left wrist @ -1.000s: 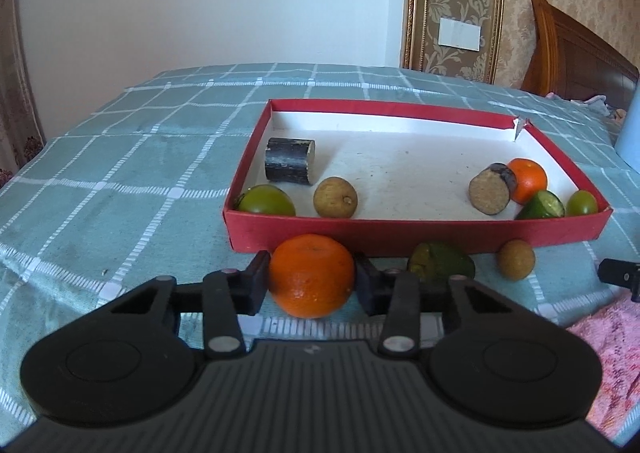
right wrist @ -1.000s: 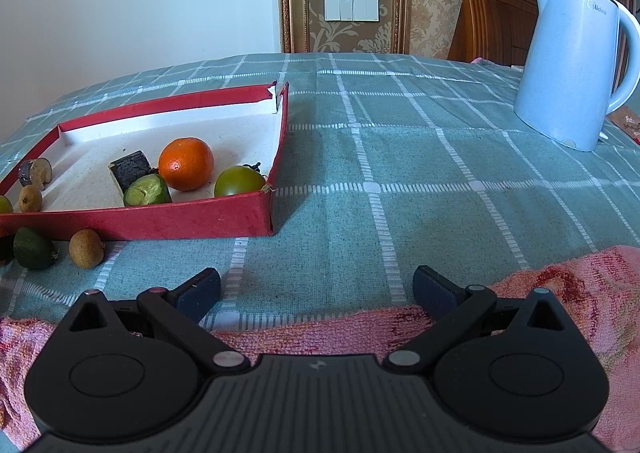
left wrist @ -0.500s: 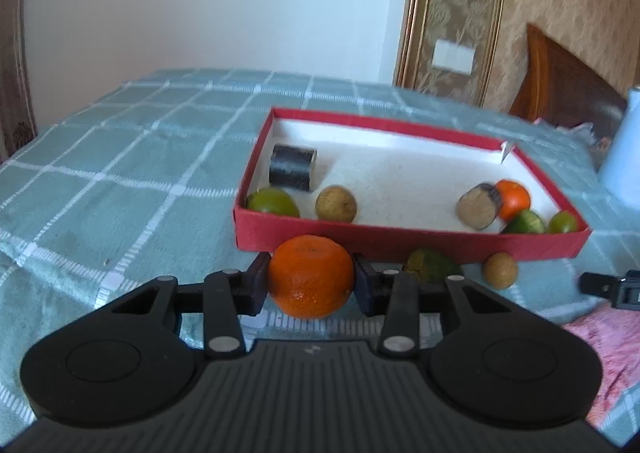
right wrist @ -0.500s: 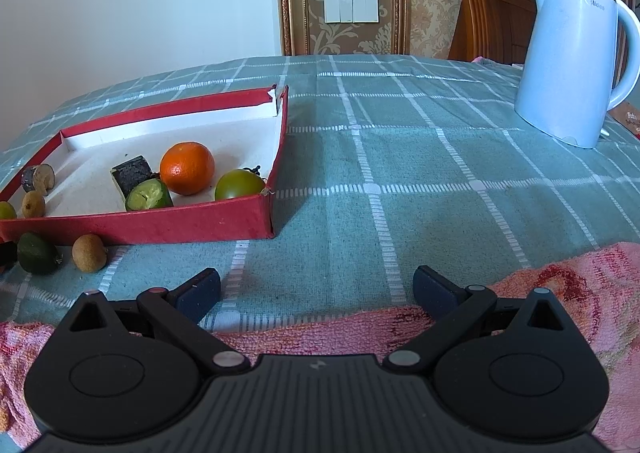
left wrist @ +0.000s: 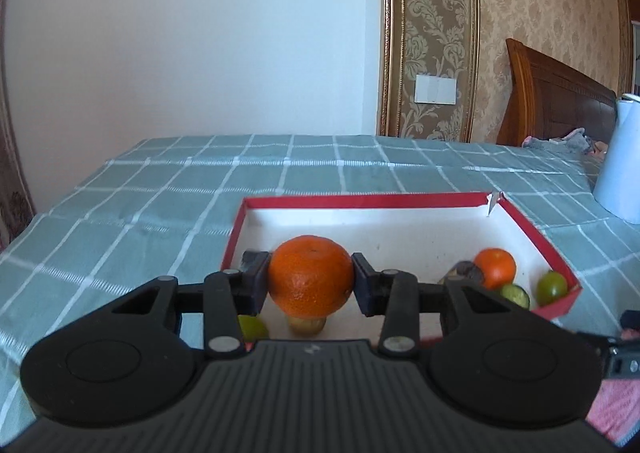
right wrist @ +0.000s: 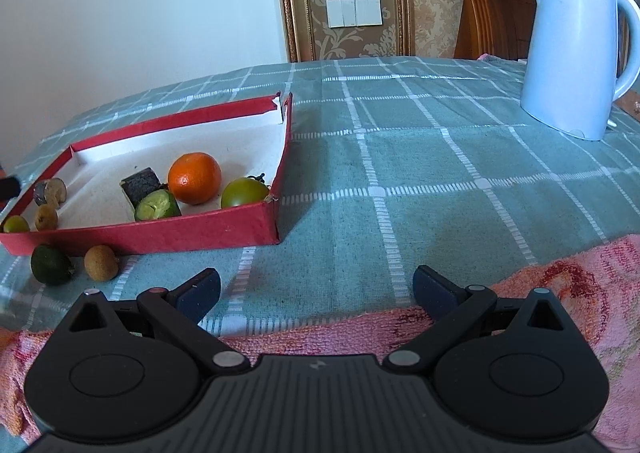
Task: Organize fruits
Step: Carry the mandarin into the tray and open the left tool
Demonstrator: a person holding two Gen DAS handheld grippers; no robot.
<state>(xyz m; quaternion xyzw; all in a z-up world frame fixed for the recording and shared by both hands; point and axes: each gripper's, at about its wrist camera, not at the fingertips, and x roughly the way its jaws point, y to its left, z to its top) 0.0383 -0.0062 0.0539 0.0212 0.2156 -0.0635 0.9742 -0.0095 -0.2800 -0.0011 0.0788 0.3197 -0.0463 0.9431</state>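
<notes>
Orange [left wrist: 311, 280]: round, bright, dimpled skin, pinched by left tongs [left wrist: 310, 283]; right tongs [right wrist: 316, 291] spread.

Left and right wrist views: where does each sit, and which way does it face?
Left wrist: behind the left gripper, its jaws shut on an orange, looking across the red tray.
Right wrist: behind the open right gripper, low over a pink towel, facing the kettle.
Shared: tray, tablecloth.
</notes>
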